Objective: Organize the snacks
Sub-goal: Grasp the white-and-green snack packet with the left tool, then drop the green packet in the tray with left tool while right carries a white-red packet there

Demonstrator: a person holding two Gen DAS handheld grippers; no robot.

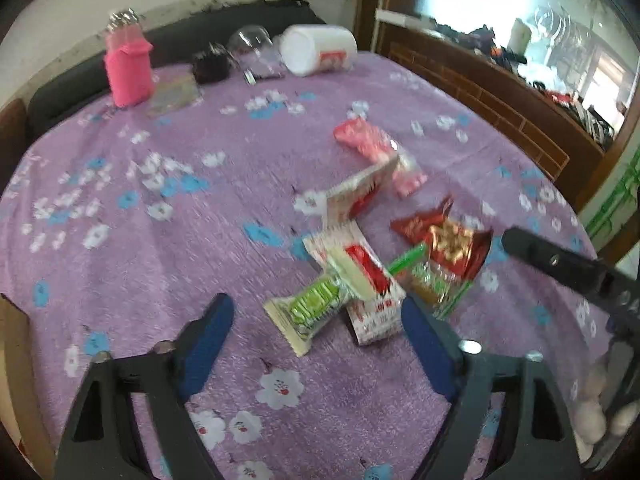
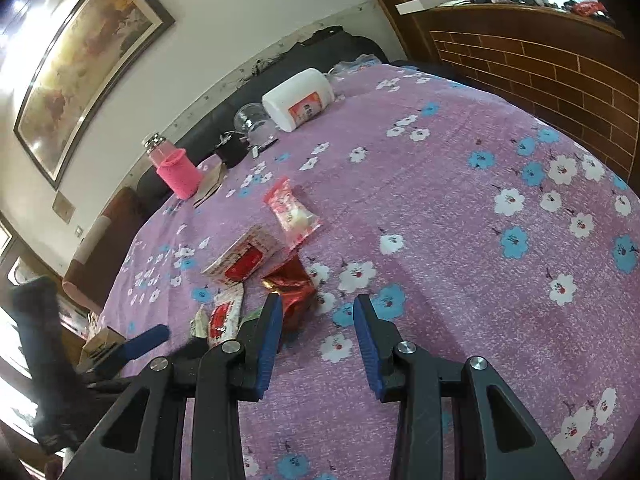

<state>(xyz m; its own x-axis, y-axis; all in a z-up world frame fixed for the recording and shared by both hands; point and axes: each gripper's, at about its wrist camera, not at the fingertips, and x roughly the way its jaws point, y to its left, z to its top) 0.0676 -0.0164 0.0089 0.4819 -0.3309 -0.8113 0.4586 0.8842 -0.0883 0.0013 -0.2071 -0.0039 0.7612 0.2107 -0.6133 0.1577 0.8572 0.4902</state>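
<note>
We hold both grippers, left (image 1: pixel 316 332) and right (image 2: pixel 316 340), jaws wide and empty, beside the snacks (image 1: pixel 360 264) mid-counter (image 1: pixel 160 240), far from its edges.

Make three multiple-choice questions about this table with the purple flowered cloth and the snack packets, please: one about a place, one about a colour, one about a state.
1. Where does the white plastic jar with the red label lie?
A. at the far edge of the table
B. between the left gripper's fingers
C. on the snack pile

2. What colour is the sleeve on the glass bottle with the clear lid?
A. green
B. pink
C. black

3. How does the left gripper stand?
A. shut on a packet
B. shut, holding nothing
C. open, holding nothing

Answers: 1 A, it lies on its side beyond the snacks. 2 B, the sleeve is bright pink. 3 C, its blue pads are wide apart, with the green and white snack packet lying ahead on the purple flowered cloth.
</note>
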